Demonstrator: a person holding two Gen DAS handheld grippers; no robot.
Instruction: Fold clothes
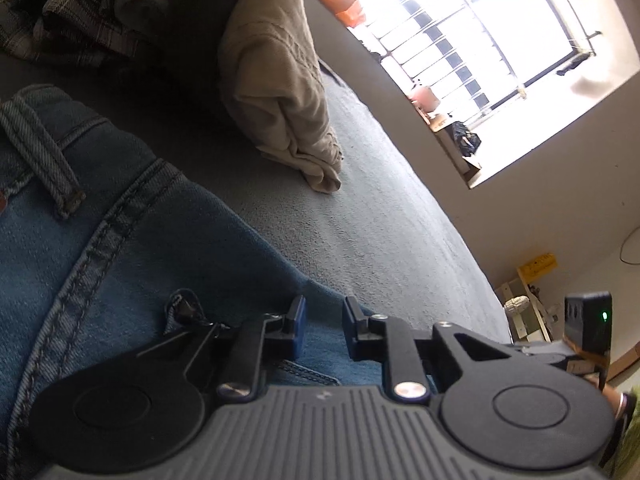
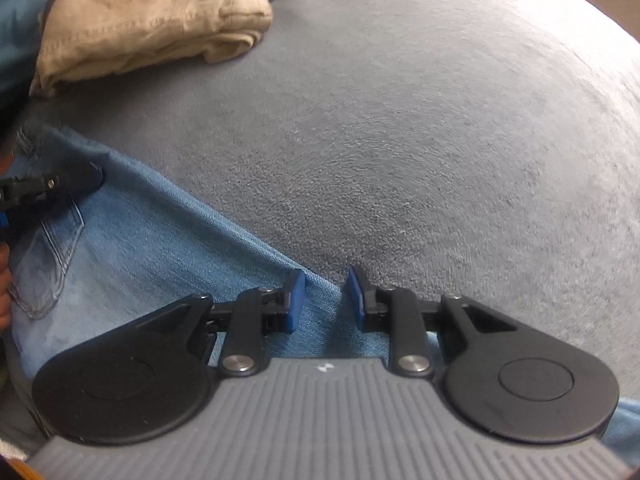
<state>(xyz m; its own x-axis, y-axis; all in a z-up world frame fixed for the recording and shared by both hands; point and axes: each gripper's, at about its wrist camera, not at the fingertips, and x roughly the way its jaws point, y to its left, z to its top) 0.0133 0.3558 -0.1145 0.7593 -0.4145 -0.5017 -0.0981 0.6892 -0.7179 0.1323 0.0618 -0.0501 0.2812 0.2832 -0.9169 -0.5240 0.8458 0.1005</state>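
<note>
a: nearest lens: blue jeans (image 1: 132, 248), spread on grey bed cover (image 1: 380, 216), under both tools.
b: beyond: folded beige trousers (image 1: 276, 80), plaid garment (image 1: 68, 20) behind; barred window (image 1: 480, 40).
a: left gripper (image 1: 324, 330): narrow gap over denim edge, grip unclear.
b: right gripper (image 2: 325, 300): narrow gap astride denim edge, grip unclear.

a home bedroom: grey bed cover (image 1: 360, 208) bearing folded beige trousers (image 1: 276, 80), jeans (image 1: 140, 240) and a plaid garment (image 1: 72, 20); barred window (image 1: 472, 40) in a plain wall.
</note>
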